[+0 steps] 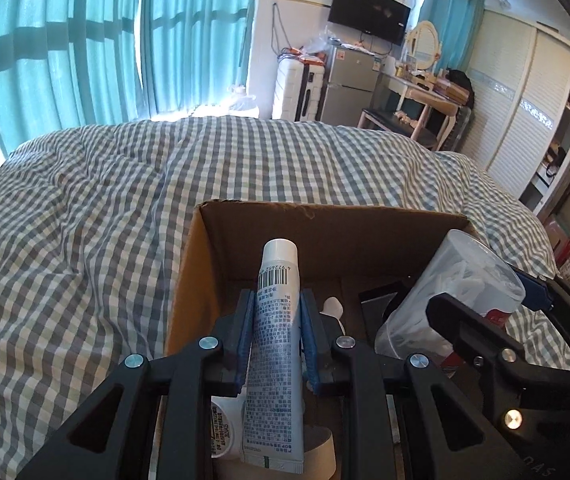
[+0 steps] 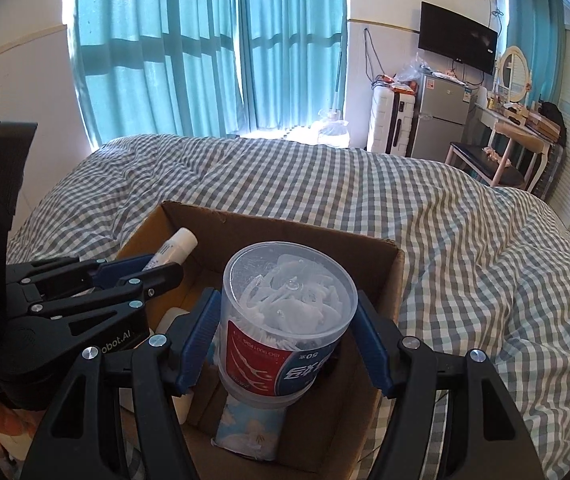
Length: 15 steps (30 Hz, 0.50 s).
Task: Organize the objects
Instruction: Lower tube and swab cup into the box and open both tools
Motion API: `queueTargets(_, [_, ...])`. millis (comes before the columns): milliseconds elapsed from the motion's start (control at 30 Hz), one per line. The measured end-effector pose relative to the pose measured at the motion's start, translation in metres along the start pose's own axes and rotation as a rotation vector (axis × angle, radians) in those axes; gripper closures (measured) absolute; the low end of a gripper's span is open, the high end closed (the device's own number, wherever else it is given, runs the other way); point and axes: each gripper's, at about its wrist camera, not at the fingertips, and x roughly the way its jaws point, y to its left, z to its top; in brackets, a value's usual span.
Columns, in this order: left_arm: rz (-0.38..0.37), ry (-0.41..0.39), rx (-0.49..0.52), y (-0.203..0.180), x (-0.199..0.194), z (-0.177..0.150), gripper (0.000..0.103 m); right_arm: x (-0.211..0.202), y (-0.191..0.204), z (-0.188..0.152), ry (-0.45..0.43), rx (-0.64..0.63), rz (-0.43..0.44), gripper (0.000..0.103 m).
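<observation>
A cardboard box point(image 2: 385, 276) sits open on a bed point(image 1: 85, 220) covered in a soft, rumpled grey and white checked quilt. The left claw point(image 1: 276, 332) is closed on a slim white tube point(image 1: 275, 344) with small print and a barcode, its round cap pointing over the box interior. The right claw point(image 2: 289, 344) grips a clear plastic tub point(image 2: 285, 320) with a red and blue label, filled with white floss picks, held above the box. Already inside lie a pale blue packet point(image 2: 249, 428), a flat dark item point(image 1: 377, 300) and other white containers. The sorting looks well underway; both held items have yet to be set down inside
</observation>
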Motion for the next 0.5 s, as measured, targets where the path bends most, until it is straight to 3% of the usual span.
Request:
queueTargets(233, [-0.017,-0.022,-0.022,0.004,-0.007,0.002,0.077,-0.012,-0.005,0.007,-0.059,0.024,0.000,0.038])
queueTargets(300, [-0.017,-0.017,-0.021,0.003,-0.009,0.003,0.071,-0.021,-0.004,0.011,-0.083,0.035,-0.026,0.028])
queueTargets(333, [-0.014,-0.022,-0.018,0.001,-0.011,0.003,0.068,-0.027,-0.005,0.012,-0.101,0.040,-0.044,0.026])
queueTargets(433, [0.001,-0.047,0.003,-0.006,-0.023,0.005,0.042,-0.049,-0.008,0.017,-0.162,0.051,-0.066,0.022])
queueTargets(500, [0.002,-0.075,0.016,-0.011,-0.035,0.007,0.036,-0.063,-0.010,0.021,-0.185,0.062,-0.074,0.020])
